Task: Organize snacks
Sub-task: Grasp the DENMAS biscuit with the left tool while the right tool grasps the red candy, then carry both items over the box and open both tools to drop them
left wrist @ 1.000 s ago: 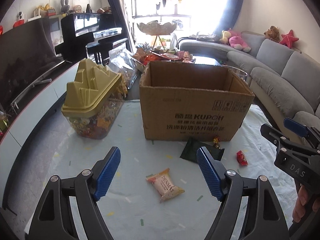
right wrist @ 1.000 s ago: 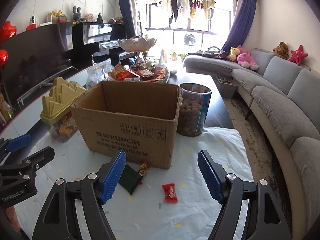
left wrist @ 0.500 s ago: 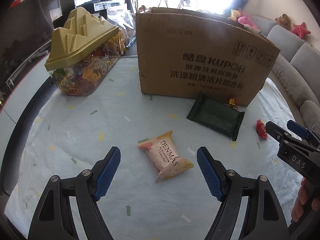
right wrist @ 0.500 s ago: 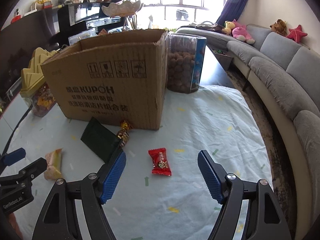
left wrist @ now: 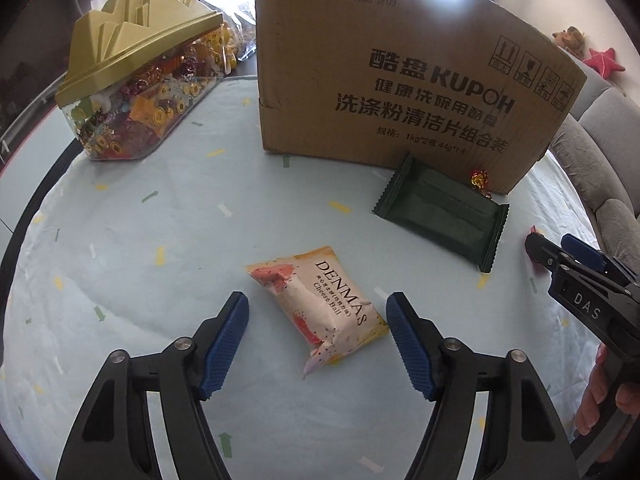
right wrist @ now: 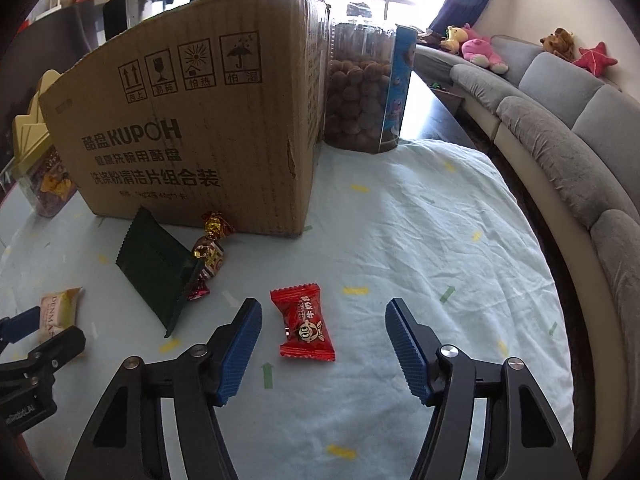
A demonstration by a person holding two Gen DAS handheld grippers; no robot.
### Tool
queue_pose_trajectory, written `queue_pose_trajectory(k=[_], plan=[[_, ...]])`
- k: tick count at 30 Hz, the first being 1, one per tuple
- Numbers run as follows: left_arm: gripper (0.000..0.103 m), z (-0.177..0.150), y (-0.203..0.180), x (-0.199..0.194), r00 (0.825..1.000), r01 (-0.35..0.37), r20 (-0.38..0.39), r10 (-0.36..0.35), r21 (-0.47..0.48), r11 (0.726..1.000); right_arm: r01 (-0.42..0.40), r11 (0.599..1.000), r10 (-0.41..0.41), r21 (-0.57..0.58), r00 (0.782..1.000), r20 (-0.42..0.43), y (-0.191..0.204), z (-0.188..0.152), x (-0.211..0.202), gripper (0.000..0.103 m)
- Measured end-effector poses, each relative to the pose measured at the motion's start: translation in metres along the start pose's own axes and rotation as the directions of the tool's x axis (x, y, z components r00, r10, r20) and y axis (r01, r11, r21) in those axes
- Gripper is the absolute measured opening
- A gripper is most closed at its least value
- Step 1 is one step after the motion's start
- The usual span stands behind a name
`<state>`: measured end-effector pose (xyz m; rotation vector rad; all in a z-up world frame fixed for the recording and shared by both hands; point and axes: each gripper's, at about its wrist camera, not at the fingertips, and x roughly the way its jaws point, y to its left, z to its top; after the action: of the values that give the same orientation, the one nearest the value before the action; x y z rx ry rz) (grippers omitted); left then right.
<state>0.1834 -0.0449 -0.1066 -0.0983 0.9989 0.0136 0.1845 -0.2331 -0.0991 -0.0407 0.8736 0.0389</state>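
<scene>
A pale DENMAS snack packet (left wrist: 320, 304) lies on the tablecloth, partly between the fingers of my open left gripper (left wrist: 318, 322). A red candy packet (right wrist: 305, 326) lies partly between the fingers of my open right gripper (right wrist: 322, 326). A dark green packet (left wrist: 442, 212) and a gold-wrapped candy (left wrist: 480, 180) lie against the front of the cardboard box (left wrist: 400, 80). The green packet (right wrist: 156, 264) and the wrapped candy (right wrist: 210, 248) also show in the right wrist view, in front of the box (right wrist: 192, 128). Both grippers hold nothing.
A clear candy container with a gold peaked lid (left wrist: 136, 72) stands left of the box. A clear jar of brown balls (right wrist: 366, 92) stands at the box's right rear. A grey sofa (right wrist: 560, 128) curves along the right. The right gripper's body (left wrist: 588, 300) shows at the left view's right edge.
Both grippers have dropped low and moved forward toward the table. The DENMAS packet and the red candy now lie between the respective fingers. Jaws stay open.
</scene>
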Motion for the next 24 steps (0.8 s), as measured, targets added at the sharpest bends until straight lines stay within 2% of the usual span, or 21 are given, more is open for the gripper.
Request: queue_pose_trajectory(k=[3,6,7,10,11,18,24], plan=[[0.059,0.001,-0.002,0.001,1.000,0.017,0.003,-0.017,0.006,1.000,0.003,1.000,-0.003,0.005,1.000,-0.011,-0.002,-0.001,0.004,0.056],[0.047,0.001,-0.002,0.002,1.000,0.015,0.008,-0.015,0.006,1.000,-0.011,1.000,0.011,0.004,1.000,-0.024,-0.003,-0.001,0.006,0.049],[0.041,0.002,-0.002,0.001,1.000,0.017,0.008,-0.017,0.008,1.000,-0.012,1.000,0.012,0.000,1.000,-0.028,-0.002,-0.001,0.008,0.044],[0.039,0.001,0.000,0.000,1.000,0.029,0.007,-0.029,0.001,1.000,-0.035,0.999,0.035,-0.003,0.999,-0.033,0.001,-0.002,0.008,0.028],[0.039,0.001,0.001,0.000,0.999,0.033,0.007,-0.033,0.000,0.999,-0.040,0.999,0.040,-0.014,0.999,-0.034,0.004,-0.002,0.007,0.025],[0.038,0.000,0.003,-0.011,0.999,0.044,0.022,-0.045,0.011,0.999,-0.060,0.998,0.059,-0.034,0.998,-0.031,0.016,-0.007,-0.006,0.023],[0.038,0.000,0.003,-0.033,0.995,0.082,0.050,-0.083,0.035,0.996,-0.115,0.993,0.114,-0.027,0.993,-0.035,0.023,-0.009,-0.028,0.023]])
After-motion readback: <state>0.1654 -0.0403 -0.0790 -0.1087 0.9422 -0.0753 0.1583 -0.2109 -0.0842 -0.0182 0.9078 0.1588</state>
